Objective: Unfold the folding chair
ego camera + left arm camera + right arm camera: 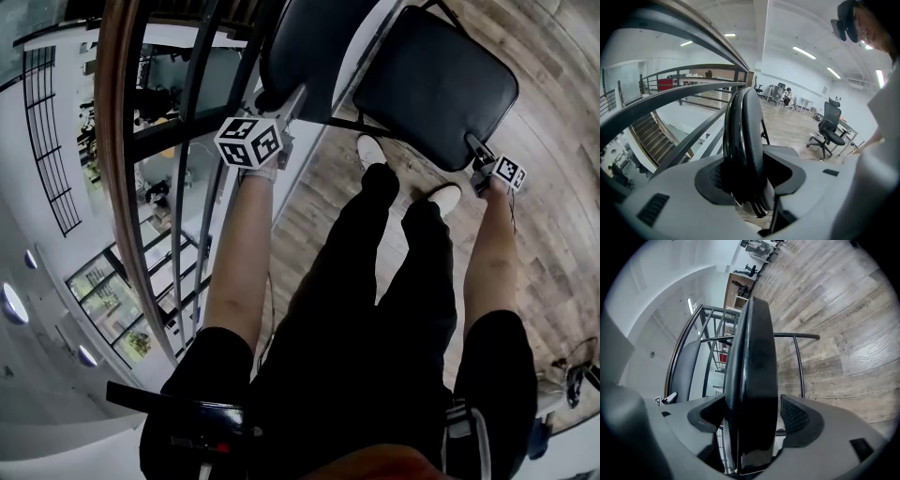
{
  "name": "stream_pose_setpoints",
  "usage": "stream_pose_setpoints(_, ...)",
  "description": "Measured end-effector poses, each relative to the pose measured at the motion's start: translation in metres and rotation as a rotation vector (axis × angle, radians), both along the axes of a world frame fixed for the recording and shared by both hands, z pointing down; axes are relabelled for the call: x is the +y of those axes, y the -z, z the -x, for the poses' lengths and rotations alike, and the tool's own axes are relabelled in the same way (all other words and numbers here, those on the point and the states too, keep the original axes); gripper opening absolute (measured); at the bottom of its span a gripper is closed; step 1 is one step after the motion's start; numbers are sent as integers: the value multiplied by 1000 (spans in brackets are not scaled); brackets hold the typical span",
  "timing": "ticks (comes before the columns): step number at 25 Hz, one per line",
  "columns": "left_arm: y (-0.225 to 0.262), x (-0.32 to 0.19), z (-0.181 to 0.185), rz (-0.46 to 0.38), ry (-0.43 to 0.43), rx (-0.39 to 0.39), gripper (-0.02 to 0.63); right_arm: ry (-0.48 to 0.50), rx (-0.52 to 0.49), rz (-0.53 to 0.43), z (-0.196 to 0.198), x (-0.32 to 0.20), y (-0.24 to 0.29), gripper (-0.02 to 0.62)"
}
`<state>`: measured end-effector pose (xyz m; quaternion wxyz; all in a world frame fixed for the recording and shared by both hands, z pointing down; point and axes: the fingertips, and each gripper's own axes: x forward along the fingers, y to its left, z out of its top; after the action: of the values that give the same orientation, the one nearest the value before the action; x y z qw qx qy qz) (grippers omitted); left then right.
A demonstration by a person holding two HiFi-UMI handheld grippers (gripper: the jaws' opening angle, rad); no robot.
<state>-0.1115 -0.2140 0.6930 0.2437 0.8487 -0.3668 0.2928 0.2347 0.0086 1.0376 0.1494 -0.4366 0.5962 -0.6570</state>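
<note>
Seen from above, a person in dark trousers stands over a black padded folding chair (441, 103) on a wooden floor (553, 216), just beside a curved railing (117, 141). The left tongs (292, 98) straddle the top edge of the backrest (309, 47); the right tongs (478, 153) stand wide around the front edge of the seat (422, 66). Both look loose rather than clamped, probably because the seat already lies down, seemingly unfolded.

Both arms stretch forward and down — left gripper (287, 103) and right gripper (474, 145) each with jaws apart.
</note>
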Motion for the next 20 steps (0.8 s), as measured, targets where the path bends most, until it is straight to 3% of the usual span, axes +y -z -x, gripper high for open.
stream_pose_setpoints(4,1,2,0,-18,-8,-48,220,-101,-11,-15,-16,-3,3,337)
stream_pose_setpoints(7,8,1,1,-28,16,-2,232,-282,0,51,-53,11,5,337)
stream_pose_setpoints(9,21,-2,8,-59,37,8,232,-316,64,52,-74,11,11,337)
stream_pose_setpoints(13,46,13,16,-131,47,-34,232,-220,252,-37,-92,1,56,334)
stream_pose_setpoints(15,67,27,13,-158,56,-19,232,-199,300,-86,-95,-6,98,323)
stream_pose_setpoints(18,97,60,-5,-143,19,47,215,-146,309,-187,-79,-16,177,225)
stream_pose_setpoints(20,117,88,-27,-118,-44,107,156,-68,309,-276,-55,-21,235,161)
